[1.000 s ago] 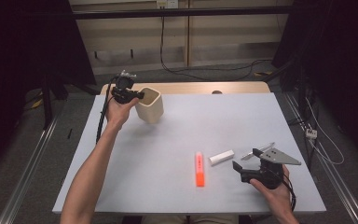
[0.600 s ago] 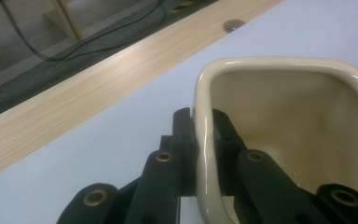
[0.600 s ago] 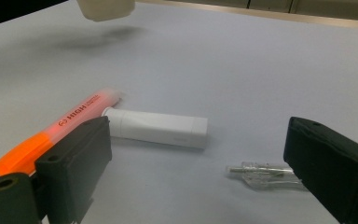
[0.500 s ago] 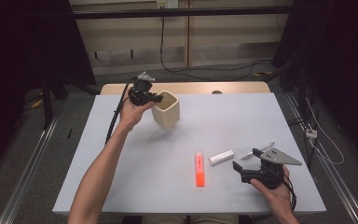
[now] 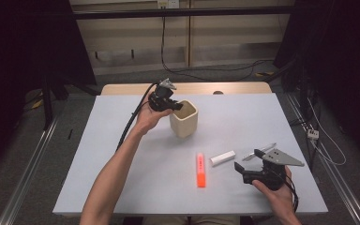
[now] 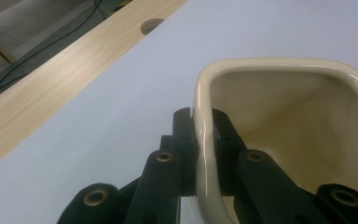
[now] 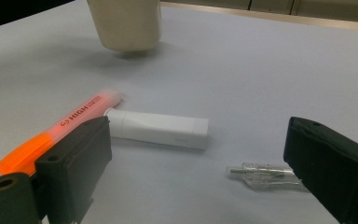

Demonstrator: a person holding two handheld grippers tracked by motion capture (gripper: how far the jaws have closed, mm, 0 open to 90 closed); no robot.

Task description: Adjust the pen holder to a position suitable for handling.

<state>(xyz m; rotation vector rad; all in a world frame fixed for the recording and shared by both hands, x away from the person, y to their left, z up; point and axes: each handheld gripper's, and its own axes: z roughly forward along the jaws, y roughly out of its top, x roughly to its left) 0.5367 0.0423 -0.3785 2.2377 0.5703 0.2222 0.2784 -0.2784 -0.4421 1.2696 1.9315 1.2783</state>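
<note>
I am clamping the cream cup's (image 5: 184,119) rim in my left gripper (image 6: 204,140), while my right gripper (image 5: 249,161) is idling wide open near the orange highlighter (image 5: 200,169).

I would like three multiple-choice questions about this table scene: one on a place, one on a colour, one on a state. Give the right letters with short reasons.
1. Where does the highlighter lie?
A. inside the cup
B. on the table, beside the white cap-like piece
C. in the right gripper

2. What colour is the cup?
A. cream
B. blue
C. black

3. How does the left gripper stand?
A. open, away from the cup
B. shut on nothing
C. shut on the cup's rim

Answers: 1 B, it lies flat on the white table. 2 A, both walls look cream. 3 C, one jaw is inside and one outside the wall.
</note>
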